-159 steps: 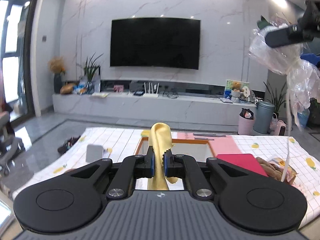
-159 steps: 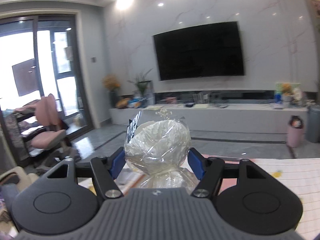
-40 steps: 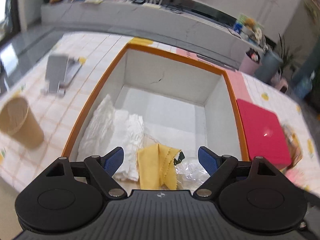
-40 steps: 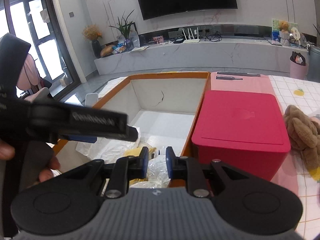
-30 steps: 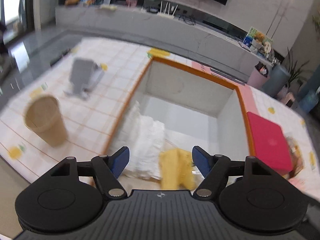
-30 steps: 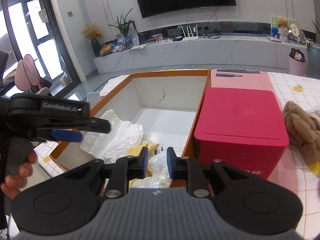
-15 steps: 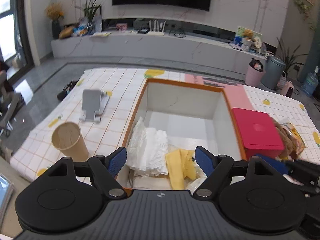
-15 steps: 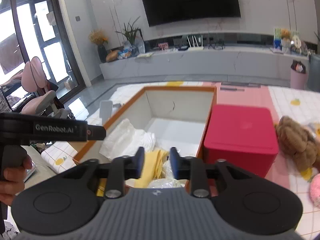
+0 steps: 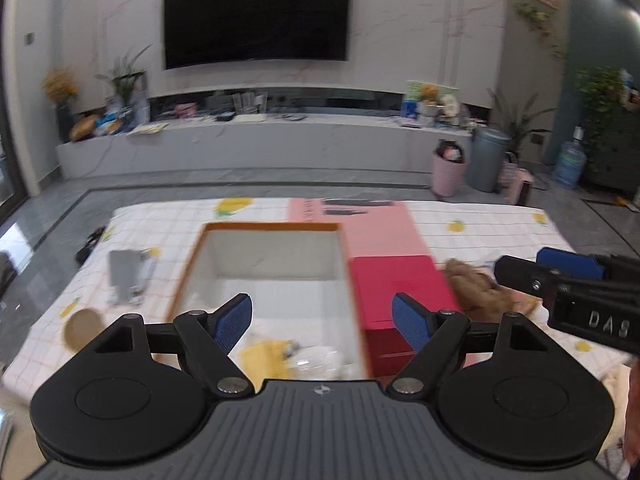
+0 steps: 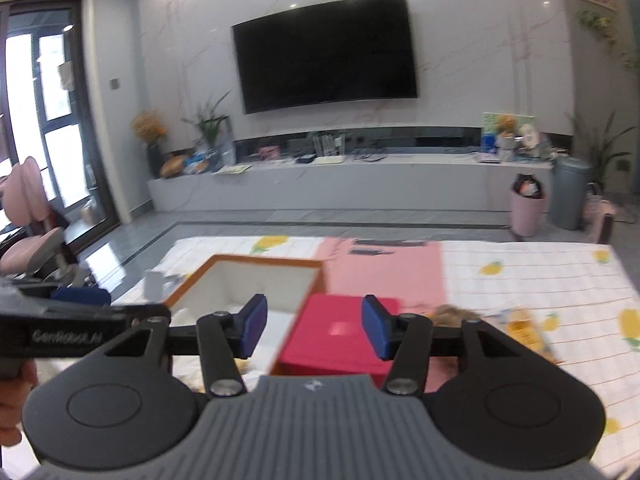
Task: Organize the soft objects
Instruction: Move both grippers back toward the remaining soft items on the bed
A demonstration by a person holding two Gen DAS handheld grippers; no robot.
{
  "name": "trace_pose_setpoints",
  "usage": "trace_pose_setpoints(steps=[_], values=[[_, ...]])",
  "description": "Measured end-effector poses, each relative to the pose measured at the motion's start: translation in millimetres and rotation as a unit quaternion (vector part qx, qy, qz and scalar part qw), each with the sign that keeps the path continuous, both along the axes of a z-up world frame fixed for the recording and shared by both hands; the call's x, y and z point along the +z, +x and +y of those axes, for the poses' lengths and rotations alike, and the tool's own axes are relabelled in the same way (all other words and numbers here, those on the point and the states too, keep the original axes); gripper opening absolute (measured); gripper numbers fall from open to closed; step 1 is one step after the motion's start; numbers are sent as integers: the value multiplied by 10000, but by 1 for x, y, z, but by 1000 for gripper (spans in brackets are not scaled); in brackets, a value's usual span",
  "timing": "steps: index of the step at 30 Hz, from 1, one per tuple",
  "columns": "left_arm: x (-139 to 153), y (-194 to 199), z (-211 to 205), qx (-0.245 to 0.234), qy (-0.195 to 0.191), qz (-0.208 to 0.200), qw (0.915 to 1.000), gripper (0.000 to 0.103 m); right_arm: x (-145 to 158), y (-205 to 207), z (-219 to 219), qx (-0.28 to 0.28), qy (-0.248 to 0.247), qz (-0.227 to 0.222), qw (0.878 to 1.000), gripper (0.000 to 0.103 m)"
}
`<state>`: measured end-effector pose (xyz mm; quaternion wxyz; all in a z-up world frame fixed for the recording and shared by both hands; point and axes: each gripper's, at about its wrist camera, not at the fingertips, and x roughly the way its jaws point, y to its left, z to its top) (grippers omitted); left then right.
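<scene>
The yellow cloth (image 9: 262, 354), a soft crumpled piece with a matte weave, lies low in the orange-rimmed box (image 9: 188, 268) just below and between the left tongs (image 9: 323, 317), beside a glossy, wrinkled clear plastic bag (image 9: 320, 360) under the same gap. The box is rectangular with smooth white inner walls and a thin orange edge. Right of the left tongs, touching the box's side, stands a red box (image 9: 400, 280) with a flat, smooth lid, and beyond it, ahead of the right tongs (image 10: 314, 326) to their right, lies a brown plush toy (image 9: 476, 286), fuzzy and lumpy. All rest on a table (image 9: 480, 228) under a white checked cloth with yellow fruit prints; a paper cup (image 9: 82, 328) stands left of the left tongs. The left tongs stand wide with nothing between their blue ribbed pads, tilted down over the box's near end. The right tongs have just been opening and stand apart, empty, angled down over the red box. A hand (image 10: 14, 404) grips the left tool's handle at the left edge of the right wrist view.
</scene>
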<state>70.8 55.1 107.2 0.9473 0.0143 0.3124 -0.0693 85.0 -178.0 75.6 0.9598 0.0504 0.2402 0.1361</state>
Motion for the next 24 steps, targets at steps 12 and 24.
trace_pose_setpoints(steps=[12,24], values=[[-51,15,-102,-1078,-36,-146,9941,94,-29,31,-112,-575,-77,772,9953,100],[-129,27,-150,-1541,61,222,9878,94,-159,102,-181,-1652,308,2576,9515,100]])
